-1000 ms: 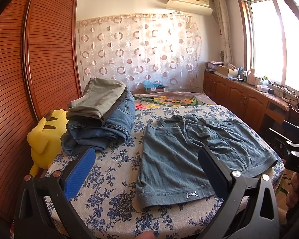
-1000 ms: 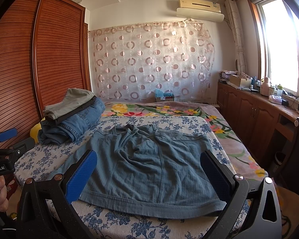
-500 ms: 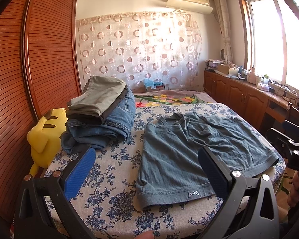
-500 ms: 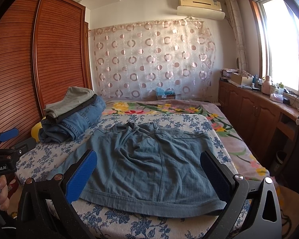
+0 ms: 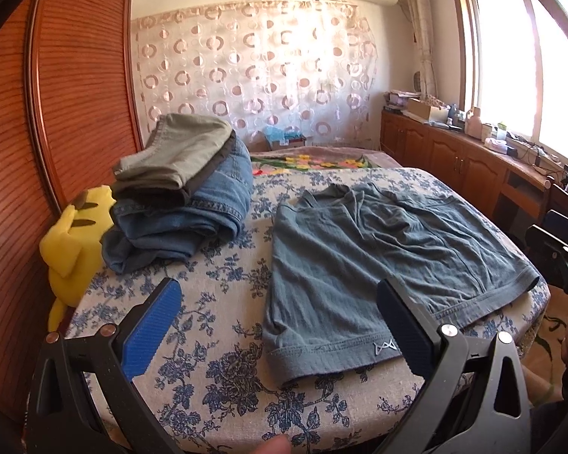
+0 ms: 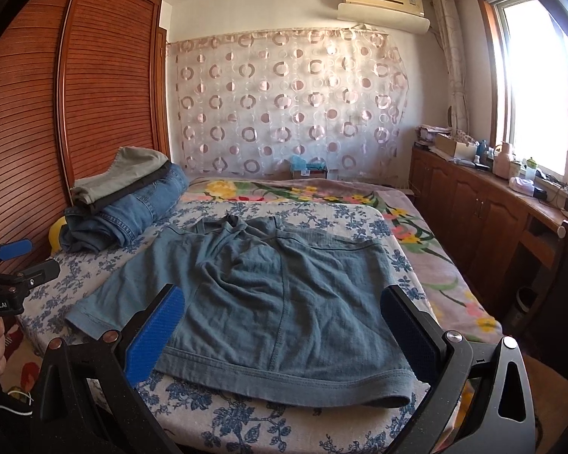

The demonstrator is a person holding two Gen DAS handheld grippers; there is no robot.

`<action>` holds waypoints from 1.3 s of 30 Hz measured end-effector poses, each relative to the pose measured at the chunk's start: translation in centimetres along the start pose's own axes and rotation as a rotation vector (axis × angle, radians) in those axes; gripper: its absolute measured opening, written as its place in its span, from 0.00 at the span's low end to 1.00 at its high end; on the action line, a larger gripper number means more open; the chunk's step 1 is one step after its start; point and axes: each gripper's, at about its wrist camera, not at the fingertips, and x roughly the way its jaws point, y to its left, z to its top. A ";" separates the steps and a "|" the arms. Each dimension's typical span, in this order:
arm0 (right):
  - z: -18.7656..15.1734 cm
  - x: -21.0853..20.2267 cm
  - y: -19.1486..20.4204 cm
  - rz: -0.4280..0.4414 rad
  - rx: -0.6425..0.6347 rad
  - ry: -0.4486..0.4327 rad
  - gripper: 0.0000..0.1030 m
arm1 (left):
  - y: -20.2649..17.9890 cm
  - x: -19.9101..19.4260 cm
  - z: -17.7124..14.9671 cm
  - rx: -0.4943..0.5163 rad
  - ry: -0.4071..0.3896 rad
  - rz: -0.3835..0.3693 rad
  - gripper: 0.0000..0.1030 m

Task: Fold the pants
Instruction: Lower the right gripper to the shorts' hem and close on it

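Observation:
A pair of grey-blue shorts (image 5: 359, 265) lies spread flat on the blue-flowered bedspread (image 5: 216, 302), its leg hems toward the near edge; it also shows in the right wrist view (image 6: 276, 302). My left gripper (image 5: 280, 321) is open and empty, held above the bed's near edge over the left leg hem. My right gripper (image 6: 284, 325) is open and empty, above the right leg hem. Each gripper shows at the edge of the other's view: the right gripper (image 5: 560, 257) and the left gripper (image 6: 7, 276).
A stack of folded jeans and khaki pants (image 5: 181, 196) sits at the bed's left, also in the right wrist view (image 6: 125, 204). A yellow plush toy (image 5: 75, 249) leans by the wooden wardrobe (image 5: 56, 113). Wooden cabinets (image 6: 492, 219) line the right wall under the window.
Both views have shifted slightly, with the left gripper a bit closer and lower toward the shorts' hem. The shorts have not moved and both grippers stay open.

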 end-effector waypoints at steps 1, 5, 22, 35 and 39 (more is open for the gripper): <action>0.0 0.0 -0.2 0.001 0.001 0.004 1.00 | 0.0 0.1 -0.1 -0.001 0.002 -0.010 1.00; -0.2 0.1 -0.7 0.020 0.006 0.028 0.95 | 0.2 0.8 -0.7 0.011 0.022 -0.040 1.00; -0.7 -0.8 -3.1 0.017 0.002 0.127 0.80 | 1.1 4.8 -4.5 0.084 0.199 -0.051 0.99; -0.2 -2.5 -4.4 0.007 -0.029 0.207 0.80 | 2.3 4.5 -5.6 0.099 0.231 -0.041 0.99; -0.5 -3.0 -5.1 -0.012 -0.033 0.235 0.80 | 2.7 4.8 -5.9 0.093 0.244 -0.033 0.99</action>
